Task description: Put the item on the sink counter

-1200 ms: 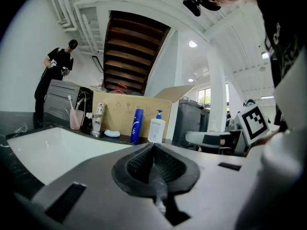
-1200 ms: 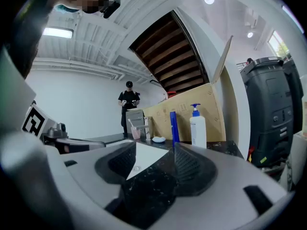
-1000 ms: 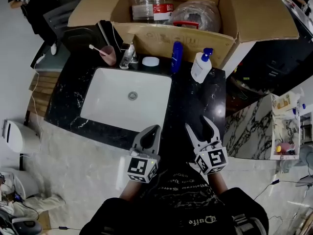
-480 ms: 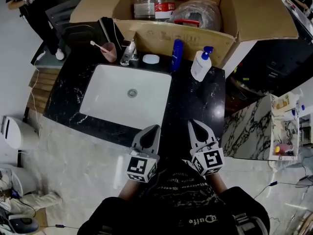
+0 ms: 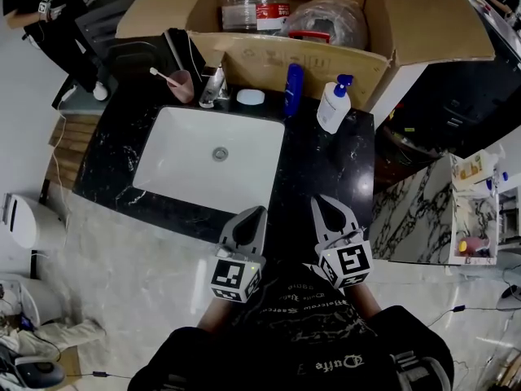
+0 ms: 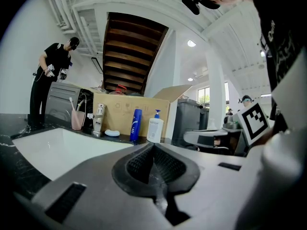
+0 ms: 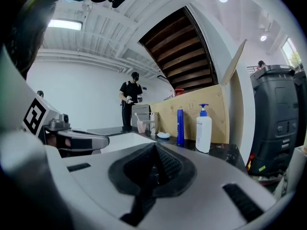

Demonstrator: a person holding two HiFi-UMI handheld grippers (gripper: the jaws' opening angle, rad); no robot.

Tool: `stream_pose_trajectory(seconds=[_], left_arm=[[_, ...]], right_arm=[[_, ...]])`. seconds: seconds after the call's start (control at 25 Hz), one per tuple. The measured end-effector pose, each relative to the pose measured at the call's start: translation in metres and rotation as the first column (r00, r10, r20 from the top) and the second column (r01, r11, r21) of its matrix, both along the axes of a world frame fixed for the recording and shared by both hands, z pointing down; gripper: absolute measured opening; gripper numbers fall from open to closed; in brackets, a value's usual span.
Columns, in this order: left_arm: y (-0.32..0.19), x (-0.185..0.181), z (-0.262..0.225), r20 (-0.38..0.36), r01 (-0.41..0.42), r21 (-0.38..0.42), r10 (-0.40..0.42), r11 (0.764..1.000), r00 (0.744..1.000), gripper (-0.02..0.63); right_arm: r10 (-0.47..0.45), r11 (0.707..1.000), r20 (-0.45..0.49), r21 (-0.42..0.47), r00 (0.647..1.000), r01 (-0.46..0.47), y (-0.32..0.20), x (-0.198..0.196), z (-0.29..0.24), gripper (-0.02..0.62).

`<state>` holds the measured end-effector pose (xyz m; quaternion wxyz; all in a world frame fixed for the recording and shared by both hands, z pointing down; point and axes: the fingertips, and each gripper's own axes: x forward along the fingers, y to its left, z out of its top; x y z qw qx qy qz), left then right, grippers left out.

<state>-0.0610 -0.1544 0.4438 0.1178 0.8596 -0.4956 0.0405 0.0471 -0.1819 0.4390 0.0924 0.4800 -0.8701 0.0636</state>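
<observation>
Both grippers hover near the front edge of the black marble sink counter [image 5: 321, 165], each empty. My left gripper [image 5: 258, 213] is shut, its jaws meeting with nothing between them [image 6: 153, 150]. My right gripper [image 5: 320, 203] is shut too, its pads pressed together [image 7: 154, 153]. Along the back of the counter stand a pink cup with a toothbrush [image 5: 181, 85], a white soap dish [image 5: 250, 98], a blue bottle [image 5: 294, 90] and a white pump bottle [image 5: 334, 109]. The white basin [image 5: 213, 165] lies ahead of the left gripper.
An open cardboard box [image 5: 285, 59] stands behind the counter, holding a large clear bottle [image 5: 254, 2] and a plastic bag [image 5: 330, 23]. A faucet [image 5: 213, 84] stands at the basin's back. A person in black [image 5: 49, 19] stands at far left. A dark bin [image 7: 278, 119] is right of the counter.
The right gripper's jaws, wide apart a second ago, have closed on nothing. The left gripper has stayed shut and in place.
</observation>
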Motion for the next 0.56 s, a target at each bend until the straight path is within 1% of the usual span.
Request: stream_pose_trajectory(seconds=[0.32, 0.56], left_arm=[[-0.003, 0.002, 0.001, 0.002, -0.001, -0.009, 0.001, 1.000, 1.000, 0.008], [-0.009, 0.006, 0.002, -0.007, -0.003, -0.006, 0.003, 1.000, 1.000, 0.008]], right_arm=[[0.008, 1.000, -0.018, 0.006, 1.000, -0.008, -0.005, 0.004, -0.001, -0.002], [0.038, 0.999, -0.004, -0.013, 0.999, -0.039, -0.014, 0.013, 0.004, -0.002]])
